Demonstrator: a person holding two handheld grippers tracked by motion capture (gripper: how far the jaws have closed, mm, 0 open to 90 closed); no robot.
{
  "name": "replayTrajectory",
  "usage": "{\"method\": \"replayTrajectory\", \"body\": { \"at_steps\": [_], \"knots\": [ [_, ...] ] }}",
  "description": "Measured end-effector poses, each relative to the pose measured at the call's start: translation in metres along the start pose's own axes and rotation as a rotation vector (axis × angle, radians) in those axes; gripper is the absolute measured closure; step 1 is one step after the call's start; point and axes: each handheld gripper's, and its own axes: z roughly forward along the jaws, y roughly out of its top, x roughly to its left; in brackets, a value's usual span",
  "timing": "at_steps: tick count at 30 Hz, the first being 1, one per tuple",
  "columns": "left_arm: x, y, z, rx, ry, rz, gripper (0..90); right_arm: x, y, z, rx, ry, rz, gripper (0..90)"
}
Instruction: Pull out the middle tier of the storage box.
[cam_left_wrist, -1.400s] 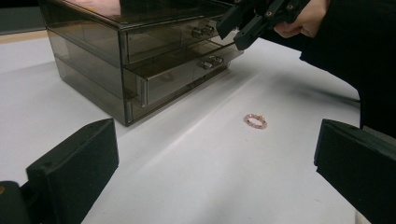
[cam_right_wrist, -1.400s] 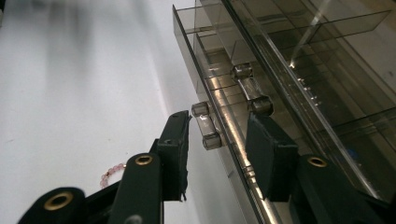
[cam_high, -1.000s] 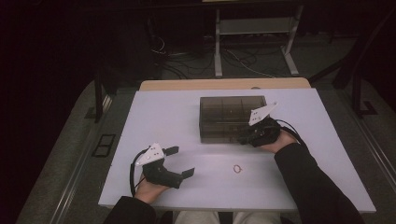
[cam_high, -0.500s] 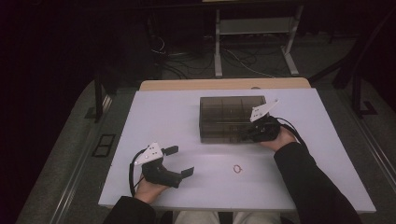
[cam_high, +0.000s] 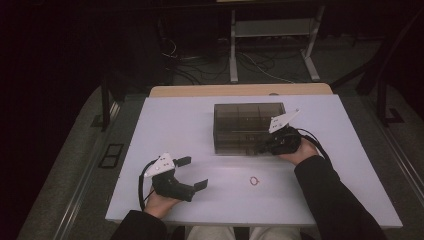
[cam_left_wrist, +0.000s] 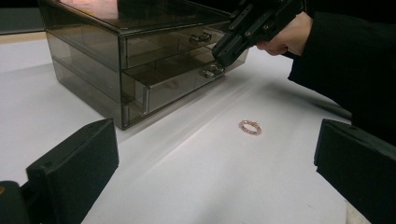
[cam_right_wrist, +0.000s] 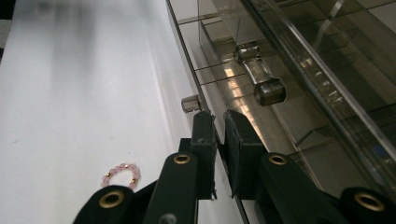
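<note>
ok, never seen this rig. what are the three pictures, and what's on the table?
There is no robot arm here: a person holds a two-jaw tool in each hand. The high view looks down on the white table from above the person's side. The other two pictures come from cameras riding on each tool, looking along its black jaws.

On the table stand a smoky clear drawer box and, nearer the person, a small pink bead ring, lying loose.

The right tool has its jaws closed on the handle of the lower drawer, which the left gripper view shows standing a little way out. The left tool rests open over the table's near left part, holding nothing, pointing toward the ring.
</note>
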Motion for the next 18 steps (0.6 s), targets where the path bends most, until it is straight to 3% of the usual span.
{"method": "replayTrajectory", "body": {
  "at_steps": [18],
  "knots": [
    [0.000,0.000,0.000,-0.001,0.004,0.000,0.0,0.012,-0.006,-0.001,-0.013,-0.006,-0.018,81.8]
  ]
}}
